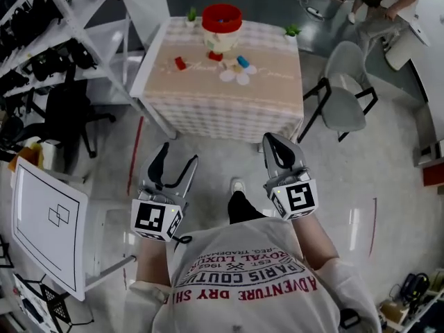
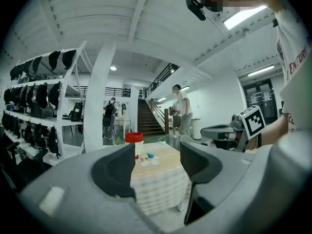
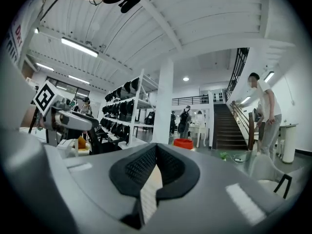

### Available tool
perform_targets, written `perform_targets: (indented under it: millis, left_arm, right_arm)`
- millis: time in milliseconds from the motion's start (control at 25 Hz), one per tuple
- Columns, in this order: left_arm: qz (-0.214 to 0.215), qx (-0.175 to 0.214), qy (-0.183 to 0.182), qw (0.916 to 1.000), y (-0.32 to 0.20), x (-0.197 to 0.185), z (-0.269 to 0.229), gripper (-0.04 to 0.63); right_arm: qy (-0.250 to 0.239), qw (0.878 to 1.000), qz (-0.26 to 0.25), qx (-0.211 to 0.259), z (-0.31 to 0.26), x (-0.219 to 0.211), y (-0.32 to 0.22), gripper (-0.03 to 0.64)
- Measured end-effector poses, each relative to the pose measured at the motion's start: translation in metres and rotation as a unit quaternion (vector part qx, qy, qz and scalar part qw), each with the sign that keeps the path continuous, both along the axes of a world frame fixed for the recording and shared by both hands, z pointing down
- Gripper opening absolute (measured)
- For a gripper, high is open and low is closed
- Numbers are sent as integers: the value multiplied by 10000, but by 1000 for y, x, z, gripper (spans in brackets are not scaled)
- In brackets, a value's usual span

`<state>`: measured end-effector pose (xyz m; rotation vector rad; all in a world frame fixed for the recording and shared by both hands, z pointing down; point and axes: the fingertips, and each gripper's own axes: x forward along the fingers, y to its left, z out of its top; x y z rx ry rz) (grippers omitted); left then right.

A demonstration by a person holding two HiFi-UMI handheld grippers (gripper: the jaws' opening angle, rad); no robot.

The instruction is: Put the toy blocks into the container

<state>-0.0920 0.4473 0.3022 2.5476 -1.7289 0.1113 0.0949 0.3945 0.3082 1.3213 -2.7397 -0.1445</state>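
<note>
The container (image 1: pixel 222 19) has a red rim and stands at the far side of a checkered-cloth table (image 1: pixel 222 103). In front of it lie toy blocks: a red one (image 1: pixel 180 63), another red one (image 1: pixel 216 56), a blue one (image 1: pixel 243 62) and pale discs (image 1: pixel 236 76). Both grippers are held low near the person's body, well short of the table. My left gripper (image 1: pixel 177 159) is open and empty; its view frames the table (image 2: pixel 158 184), the container (image 2: pixel 134 139) and the blocks (image 2: pixel 150 156) between the jaws (image 2: pixel 157 167). My right gripper (image 1: pixel 277 146) (image 3: pixel 156 150) is shut on nothing.
A grey chair (image 1: pixel 345 89) stands right of the table. Shelving with dark gear (image 1: pixel 41 54) lines the left side, and a white board (image 1: pixel 48 220) sits at lower left. Two small plants (image 1: pixel 191 14) (image 1: pixel 292 30) stand on the table's far corners. A person (image 3: pixel 265 116) stands by the stairs.
</note>
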Motion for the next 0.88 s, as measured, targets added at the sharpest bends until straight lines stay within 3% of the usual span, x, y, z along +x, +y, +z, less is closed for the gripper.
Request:
perform_targets:
  millis: [480,880]
  left_arm:
    - [-459,41,27,9989,-177,19,-7,287]
    - [-535,-445,-172,9974,-254,0,29,287]
  right_arm:
    - [187,9981,-580,-16,-4,8,-182,0]
    - [228,9965,-709,-376,27,-11,-259,0]
